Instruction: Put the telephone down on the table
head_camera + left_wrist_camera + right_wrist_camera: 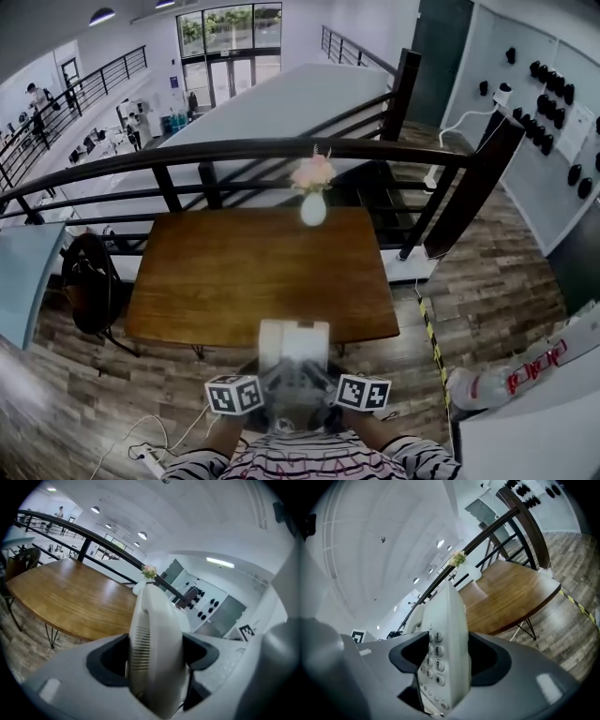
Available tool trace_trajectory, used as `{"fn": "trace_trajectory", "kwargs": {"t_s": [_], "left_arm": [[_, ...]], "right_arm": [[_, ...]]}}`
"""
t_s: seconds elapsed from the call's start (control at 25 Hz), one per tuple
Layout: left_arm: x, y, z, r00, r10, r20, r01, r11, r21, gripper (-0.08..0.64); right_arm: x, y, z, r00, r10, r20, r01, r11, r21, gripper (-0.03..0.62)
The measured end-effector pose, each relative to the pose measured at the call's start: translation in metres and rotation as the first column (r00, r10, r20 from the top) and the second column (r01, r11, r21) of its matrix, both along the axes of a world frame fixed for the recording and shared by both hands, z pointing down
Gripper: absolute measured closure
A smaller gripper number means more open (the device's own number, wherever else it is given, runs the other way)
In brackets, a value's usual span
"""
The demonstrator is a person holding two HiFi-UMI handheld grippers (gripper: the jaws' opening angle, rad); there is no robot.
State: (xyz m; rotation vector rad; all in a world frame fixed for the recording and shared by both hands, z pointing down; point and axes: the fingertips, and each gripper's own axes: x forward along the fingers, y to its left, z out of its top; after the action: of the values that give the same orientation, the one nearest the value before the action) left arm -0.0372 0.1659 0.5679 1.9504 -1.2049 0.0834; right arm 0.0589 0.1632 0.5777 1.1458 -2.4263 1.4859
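Telephone (293,345) grasped on both sides by your left gripper (154,653) and right gripper (449,656), at the wooden table's (234,272) near edge.

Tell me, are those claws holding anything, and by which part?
A white telephone, clamped between both: the left gripper on its left side, the right gripper on its keypad side.

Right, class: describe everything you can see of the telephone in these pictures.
The telephone is an off-white desk set, plastic by its look, with a numbered keypad on one face and ribbed slots on one side. The left gripper and right gripper clamp its two sides, holding it in the air at the near edge of the wooden table, not yet set down.
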Motion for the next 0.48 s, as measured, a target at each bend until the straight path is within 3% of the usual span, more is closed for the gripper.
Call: {"fn": "trace_trajectory", "kwargs": {"t_s": [0.48], "left_arm": [[-0.018, -0.109, 0.008, 0.995, -0.098, -0.001, 0.098, 0.995, -0.017, 0.224]], "right_arm": [[-0.018, -0.118, 0.007, 0.995, -0.104, 0.001, 0.104, 0.994, -0.017, 0.33]]}}
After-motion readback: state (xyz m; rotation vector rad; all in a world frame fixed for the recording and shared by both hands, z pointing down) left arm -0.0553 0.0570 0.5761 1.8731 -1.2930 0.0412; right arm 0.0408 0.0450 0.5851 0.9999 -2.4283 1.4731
